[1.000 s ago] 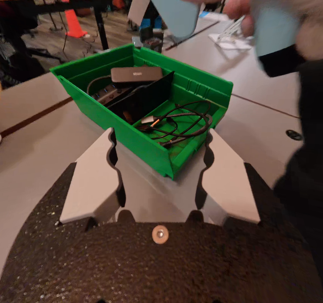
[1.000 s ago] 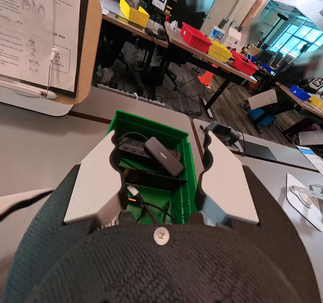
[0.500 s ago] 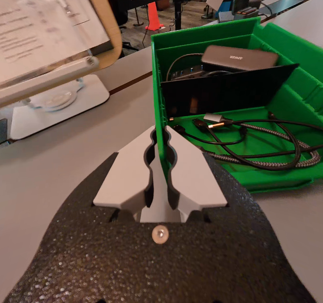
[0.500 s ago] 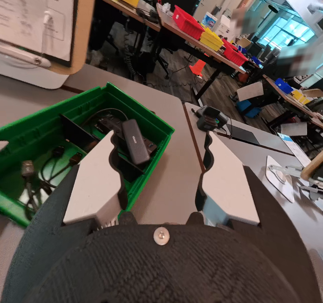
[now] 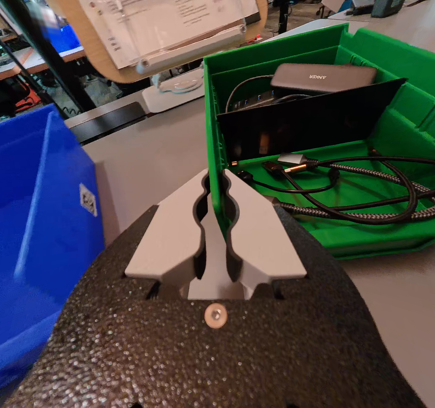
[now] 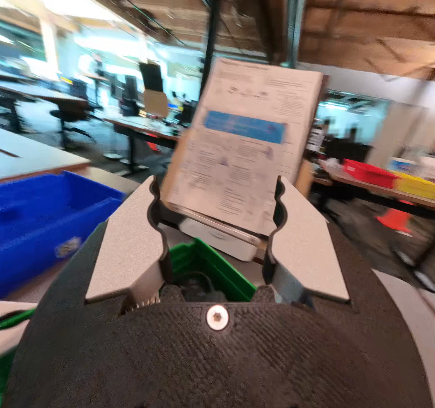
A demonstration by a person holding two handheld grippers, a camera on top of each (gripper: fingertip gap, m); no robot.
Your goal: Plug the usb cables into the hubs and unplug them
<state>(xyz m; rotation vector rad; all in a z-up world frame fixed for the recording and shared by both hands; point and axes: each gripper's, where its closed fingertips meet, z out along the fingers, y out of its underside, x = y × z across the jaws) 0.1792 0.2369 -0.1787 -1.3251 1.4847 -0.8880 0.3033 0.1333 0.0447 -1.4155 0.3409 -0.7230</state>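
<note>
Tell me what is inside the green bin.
The green bin holds black cables in front of a black divider and two dark hubs behind. The divider hides the rest.

The left gripper [image 5: 215, 180] — two pale grey, wavy-edged plastic fingers on a black speckled foam-like mount — is pinching a thin green plastic wall between its nearly closed fingertips. The right gripper [image 6: 216, 186], with matching grey fingers on a black textured mount, is hanging with its fingers spread wide — holding nothing.
</note>
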